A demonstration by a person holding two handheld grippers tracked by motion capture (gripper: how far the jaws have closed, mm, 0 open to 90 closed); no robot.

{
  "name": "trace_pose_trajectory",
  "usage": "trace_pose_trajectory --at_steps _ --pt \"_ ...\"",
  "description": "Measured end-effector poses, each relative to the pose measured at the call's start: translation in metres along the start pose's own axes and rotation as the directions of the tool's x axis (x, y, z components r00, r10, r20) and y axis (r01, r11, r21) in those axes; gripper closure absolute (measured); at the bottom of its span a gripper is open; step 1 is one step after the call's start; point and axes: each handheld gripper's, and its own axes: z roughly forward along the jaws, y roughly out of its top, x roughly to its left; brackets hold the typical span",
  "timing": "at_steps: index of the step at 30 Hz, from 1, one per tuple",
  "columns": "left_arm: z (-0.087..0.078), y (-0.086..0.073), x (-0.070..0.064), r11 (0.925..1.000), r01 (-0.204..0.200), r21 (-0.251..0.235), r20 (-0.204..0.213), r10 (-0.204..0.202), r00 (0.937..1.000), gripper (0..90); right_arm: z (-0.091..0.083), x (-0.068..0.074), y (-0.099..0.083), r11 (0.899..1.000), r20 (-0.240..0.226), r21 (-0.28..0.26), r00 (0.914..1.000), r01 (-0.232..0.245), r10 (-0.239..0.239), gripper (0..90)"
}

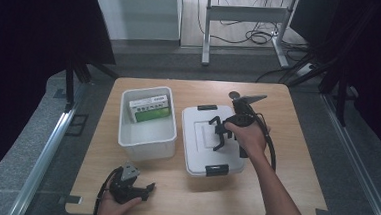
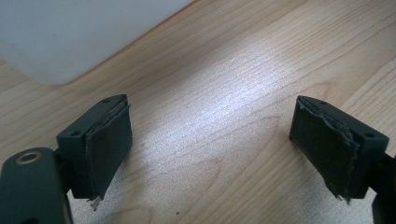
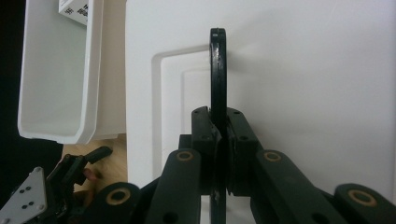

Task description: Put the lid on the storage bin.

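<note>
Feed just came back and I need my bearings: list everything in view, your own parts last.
table: one, light wood, centre.
bin: one, white, open, table left of middle.
box: one, green and white, inside the bin's far end.
lidded box: one, white with black latches, right of the bin.
handle: one, black, on that lid, raised.
desk frame: one, grey, on the floor beyond.
left tool: black, open, near table edge.
right tool: black, shut on the handle.
</note>
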Motion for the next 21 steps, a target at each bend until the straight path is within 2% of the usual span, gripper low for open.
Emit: trace_pose_trajectory --at_steps 21 --pt "0.0 0.0 0.0 1.0 -0.002 0.0 0.002 0.002 1.0 13.0 0.003 0.017 0.004 1.0 0.002 0.008 0.9996 0.027 -0.027 84.1"
